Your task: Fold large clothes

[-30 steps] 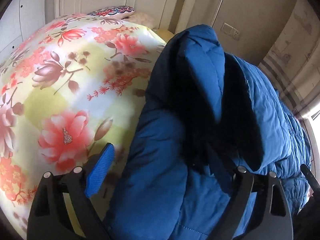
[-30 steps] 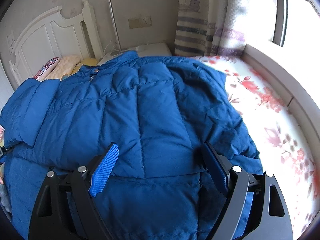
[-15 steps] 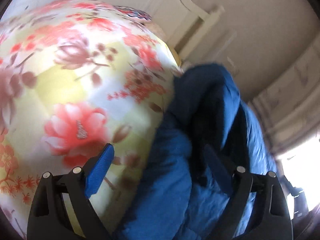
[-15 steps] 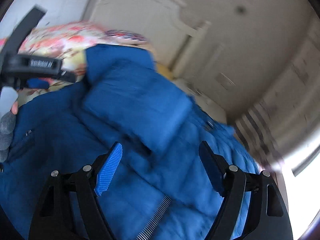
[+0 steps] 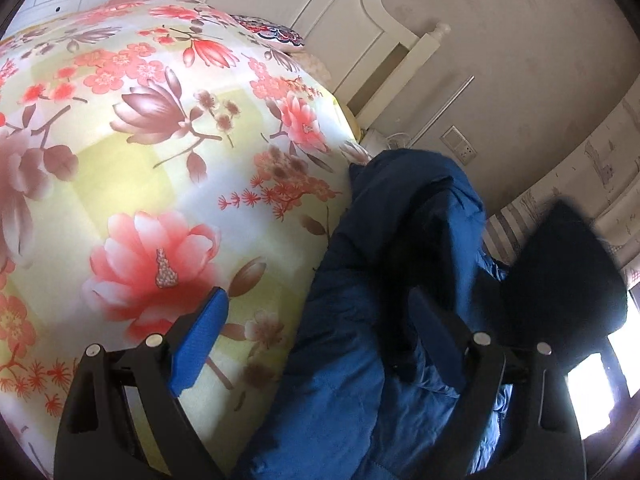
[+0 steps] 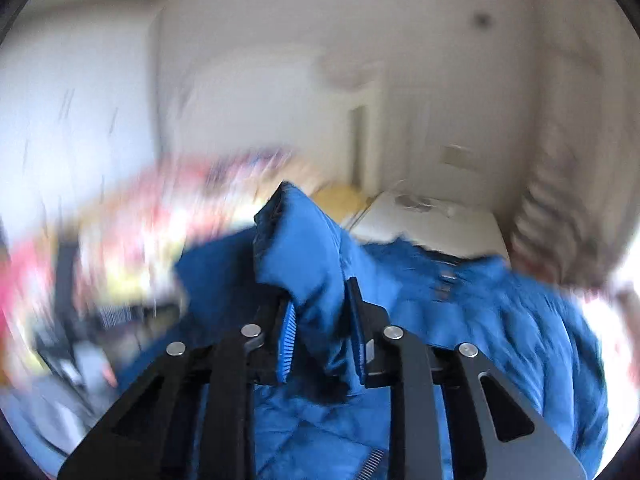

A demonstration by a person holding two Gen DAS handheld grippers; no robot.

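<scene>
A large blue padded jacket [image 5: 352, 380] lies on a floral bedspread [image 5: 152, 168]. My left gripper [image 5: 316, 304] stands open low over the jacket's left edge; its left finger is above the bedspread and its right finger above dark folds. Nothing is pinched between them. In the blurred right wrist view my right gripper [image 6: 320, 296] is closing, and its pads press on a raised fold of the jacket [image 6: 304, 248] near a ribbed cuff. The rest of the jacket [image 6: 500, 320] hangs below and to the right. In the left wrist view a dark raised flap [image 5: 560, 272] stands at the right.
A white headboard [image 5: 320, 12] and a patterned pillow [image 5: 276, 34] are at the bed's far end. Beside the bed is a white bedside table [image 6: 432, 228], with a wall socket [image 5: 460, 146] above it. Striped curtains [image 6: 552, 224] and a bright window [image 5: 600, 380] are to the right.
My right gripper has gone from wide open to pinching a fold of the jacket and has risen with it. The left gripper stayed open and rolled, and more bedspread shows under it.
</scene>
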